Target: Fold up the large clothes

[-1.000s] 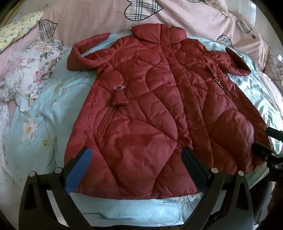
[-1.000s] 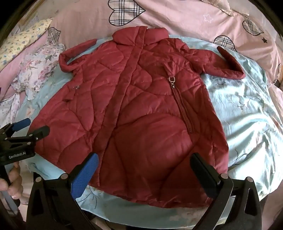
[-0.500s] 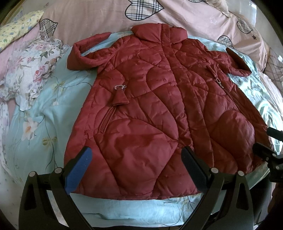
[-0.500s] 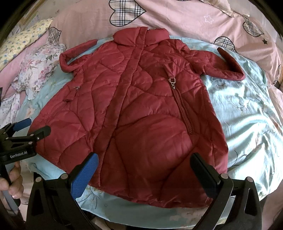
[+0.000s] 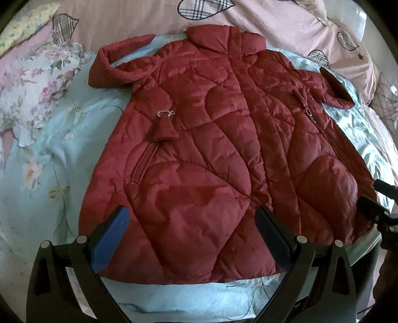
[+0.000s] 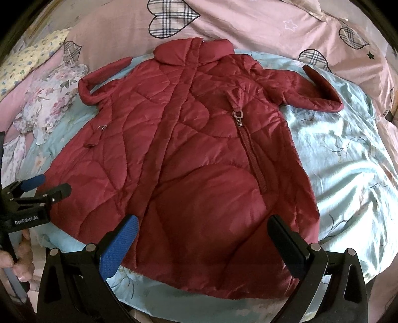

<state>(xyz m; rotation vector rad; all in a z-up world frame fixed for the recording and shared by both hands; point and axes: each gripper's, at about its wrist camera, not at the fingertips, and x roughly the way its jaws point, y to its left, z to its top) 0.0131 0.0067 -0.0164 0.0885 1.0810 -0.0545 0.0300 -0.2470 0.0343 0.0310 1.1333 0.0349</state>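
A dark red quilted coat (image 5: pixel 211 159) lies spread flat, front side up, on a pale blue floral sheet (image 5: pixel 49 179) that covers the bed. Its collar (image 5: pixel 223 37) points away from the cameras and its hem (image 5: pixel 189 270) lies nearest them. The front closure runs from collar to hem along the middle of the coat. Each sleeve is bent beside the coat's shoulder, with the cuff turned up toward the collar end: one sleeve (image 5: pixel 117 67) on the coat's left in the left wrist view, the other sleeve (image 6: pixel 313 92) on the coat's right in the right wrist view. A slanted pocket zipper sits on each half of the coat, each with a metal pull and a red fabric tab (image 5: pixel 164 126).

The left hand-held gripper (image 5: pixel 191 233) hovers over the coat's hem, its two fingers spread wide apart with nothing between them; one finger carries a blue pad (image 5: pixel 109 238). The right hand-held gripper (image 6: pixel 201 236) hovers over the hem further along, likewise spread wide and empty. In the right wrist view a person's hand (image 6: pixel 17 261) grips the left tool's handle beside the coat's hem corner.

Beyond the coat's collar lies a pink cover (image 6: pixel 248 22) printed with plaid hearts. Off the coat's left sleeve sits a white flowered cloth (image 5: pixel 32 82), and past that a yellow flowered pillow (image 6: pixel 32 54).
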